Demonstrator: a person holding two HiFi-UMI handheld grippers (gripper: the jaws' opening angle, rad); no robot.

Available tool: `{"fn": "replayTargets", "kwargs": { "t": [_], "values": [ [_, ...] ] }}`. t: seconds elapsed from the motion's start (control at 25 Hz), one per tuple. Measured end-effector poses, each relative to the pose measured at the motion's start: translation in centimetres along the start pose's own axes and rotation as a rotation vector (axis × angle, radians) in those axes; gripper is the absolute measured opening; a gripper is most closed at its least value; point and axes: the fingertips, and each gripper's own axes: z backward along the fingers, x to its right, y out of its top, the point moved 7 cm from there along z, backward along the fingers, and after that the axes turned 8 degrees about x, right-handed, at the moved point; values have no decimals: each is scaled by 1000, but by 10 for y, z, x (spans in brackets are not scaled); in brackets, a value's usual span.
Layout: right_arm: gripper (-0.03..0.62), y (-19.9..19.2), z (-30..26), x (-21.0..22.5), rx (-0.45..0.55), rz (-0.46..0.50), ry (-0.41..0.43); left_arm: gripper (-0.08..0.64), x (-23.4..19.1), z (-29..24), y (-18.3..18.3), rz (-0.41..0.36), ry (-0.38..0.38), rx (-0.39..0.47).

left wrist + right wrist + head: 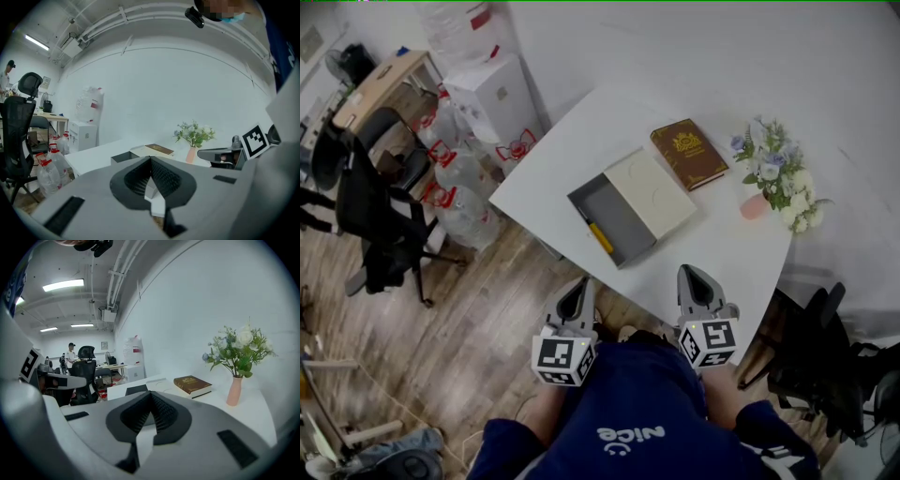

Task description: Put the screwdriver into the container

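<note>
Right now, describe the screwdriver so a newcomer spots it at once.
On the white table, find the grey container half covered by a cream lid, beside the brown book. The screwdriver lies inside its open part: slim, the only yellow thing on the table.

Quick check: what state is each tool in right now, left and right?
Left tool: closed, holding nothing.
Right tool: closed, holding nothing.
</note>
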Motion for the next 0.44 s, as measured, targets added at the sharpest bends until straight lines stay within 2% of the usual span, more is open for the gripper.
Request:
{"fn": "replayTargets", "kwargs": {
  "t": [0.44],
  "values": [
    [21, 6, 2, 13, 18, 23, -38, 17, 1, -1, 2, -11, 5, -6]
  ]
}}
